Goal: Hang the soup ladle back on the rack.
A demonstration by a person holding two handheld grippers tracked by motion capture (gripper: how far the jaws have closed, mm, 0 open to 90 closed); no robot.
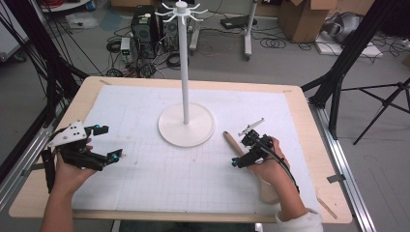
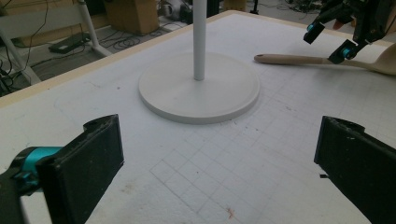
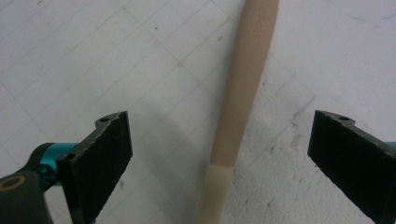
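A wooden spoon (image 1: pixel 230 140) lies on the white grid mat (image 1: pixel 159 179), right of the white hook stand (image 1: pixel 186 124). Its handle end points toward the stand's base, and its bowl lies under the person's right hand. My right gripper (image 1: pixel 240 151) hovers open just above the handle. In the right gripper view the handle (image 3: pixel 243 93) runs up between the two spread pads (image 3: pixel 100 154), touching neither. My left gripper (image 1: pixel 109 142) stands open over the mat's left side with nothing in it. The left gripper view shows the stand's base (image 2: pixel 201 88), the spoon (image 2: pixel 299 59) and the right gripper (image 2: pixel 331 39) beyond.
The stand's tall pole (image 1: pixel 183 63) rises from mid-table with hooks at its top. The wooden tabletop (image 1: pixel 314 145) borders the mat on all sides. Beyond the table are computer cases, cables and cardboard boxes on the floor.
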